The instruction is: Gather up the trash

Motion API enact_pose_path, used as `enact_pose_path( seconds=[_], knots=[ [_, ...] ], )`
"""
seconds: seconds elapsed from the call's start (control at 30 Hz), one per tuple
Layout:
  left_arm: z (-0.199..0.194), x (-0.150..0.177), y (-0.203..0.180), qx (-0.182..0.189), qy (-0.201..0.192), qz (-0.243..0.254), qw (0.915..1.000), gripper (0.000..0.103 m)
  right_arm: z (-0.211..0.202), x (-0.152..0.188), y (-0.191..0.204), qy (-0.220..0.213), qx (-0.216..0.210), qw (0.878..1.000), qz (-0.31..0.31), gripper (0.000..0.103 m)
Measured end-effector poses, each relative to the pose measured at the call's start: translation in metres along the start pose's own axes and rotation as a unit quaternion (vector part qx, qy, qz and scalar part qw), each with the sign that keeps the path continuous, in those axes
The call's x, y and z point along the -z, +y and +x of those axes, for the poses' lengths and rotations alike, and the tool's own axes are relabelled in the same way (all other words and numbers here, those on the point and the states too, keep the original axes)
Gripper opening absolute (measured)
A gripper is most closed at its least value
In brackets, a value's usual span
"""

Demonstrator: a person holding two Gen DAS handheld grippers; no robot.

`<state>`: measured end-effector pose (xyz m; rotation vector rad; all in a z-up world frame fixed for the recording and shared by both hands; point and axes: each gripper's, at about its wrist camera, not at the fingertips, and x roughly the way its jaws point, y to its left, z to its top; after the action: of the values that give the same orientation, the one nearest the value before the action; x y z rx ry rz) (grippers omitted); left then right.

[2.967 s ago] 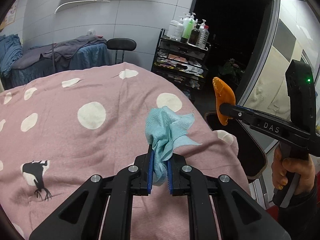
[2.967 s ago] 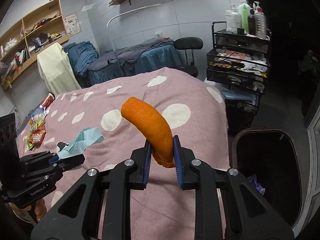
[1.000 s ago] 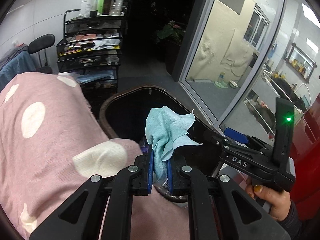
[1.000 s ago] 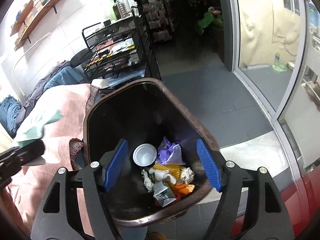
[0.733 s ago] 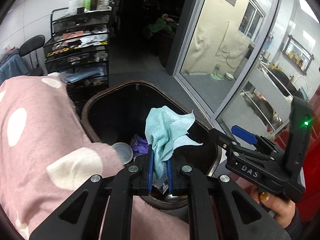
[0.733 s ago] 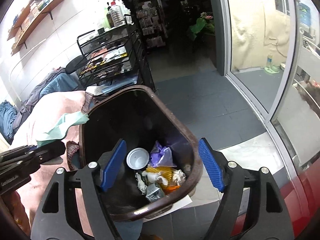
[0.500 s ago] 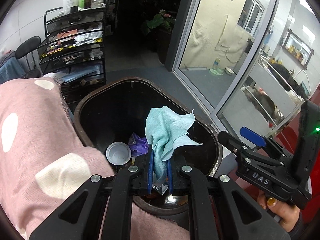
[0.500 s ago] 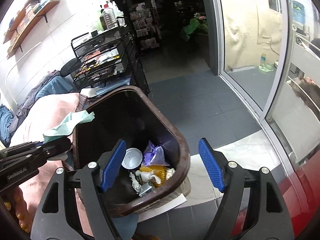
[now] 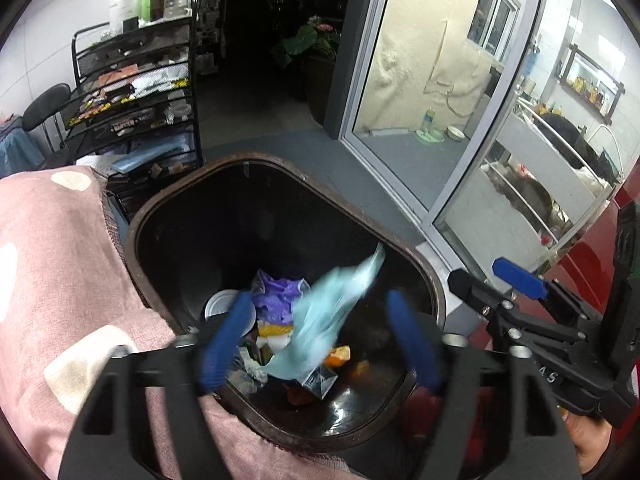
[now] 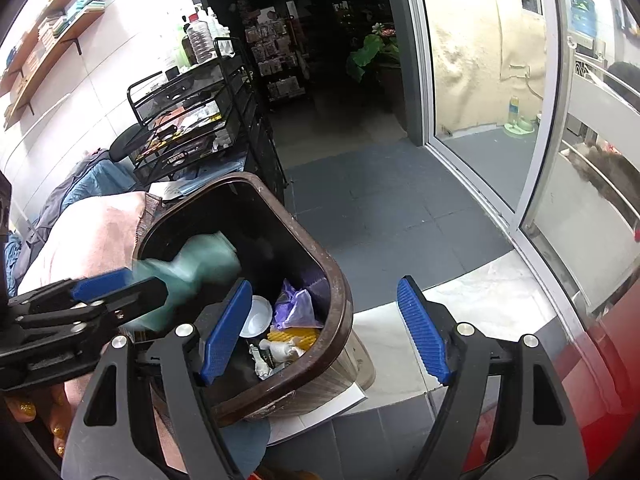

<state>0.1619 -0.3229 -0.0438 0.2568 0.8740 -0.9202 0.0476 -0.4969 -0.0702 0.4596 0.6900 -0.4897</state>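
A dark brown trash bin [image 9: 416,264] stands beside the pink spotted bed; it also shows in the right wrist view [image 10: 340,280]. My left gripper [image 9: 316,340] is open above the bin. The light blue tissue [image 9: 332,320] is blurred, falling free between its fingers into the bin; it also shows in the right wrist view [image 10: 200,272]. Inside lie a purple wrapper [image 9: 280,292], a white lid [image 9: 220,304], orange peel [image 9: 340,354] and other scraps. My right gripper [image 10: 324,328] is open and empty, just right of the bin's rim.
A pink blanket with white dots [image 9: 52,280] lies left of the bin. A black wire shelf cart [image 9: 136,92] with bottles stands behind it. A glass sliding door [image 9: 440,92] is to the right, above grey floor tiles [image 10: 380,208]. A red surface [image 10: 600,380] is at the lower right.
My left gripper has opened and let go of the blue tissue, which drops into the bin. Earlier the right gripper dropped the orange peel and has stayed open.
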Motion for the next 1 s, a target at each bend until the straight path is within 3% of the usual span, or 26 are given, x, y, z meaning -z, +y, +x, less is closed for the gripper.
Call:
enact_pose_path(
  seconds=[0.07,0.17,0.63,0.83,1.0],
  knots=[
    [-0.003,0.000,-0.001,0.001,-0.013,0.000,0.9999,0.092,0.000,0.001,-0.001,0.002,0.000,1.000,0.001,0.076],
    [-0.009,-0.001,-0.001,0.003,-0.029,-0.001,0.9996,0.096,-0.001,0.002,-0.001,-0.003,0.002,1.000,0.005,0.082],
    [-0.073,0.013,0.003,-0.049,-0.117,0.003,0.9919,0.097,-0.015,0.001,-0.002,-0.032,0.008,0.999,0.007,0.091],
    [-0.105,0.028,0.015,-0.076,-0.144,-0.015,0.9865,0.098,-0.028,0.004,0.013,-0.048,-0.011,0.999,0.001,0.094],
    [-0.132,0.048,0.021,-0.125,-0.169,-0.020,0.9774,0.098,-0.044,0.012,0.040,-0.070,-0.039,0.997,-0.023,0.095]
  ],
)
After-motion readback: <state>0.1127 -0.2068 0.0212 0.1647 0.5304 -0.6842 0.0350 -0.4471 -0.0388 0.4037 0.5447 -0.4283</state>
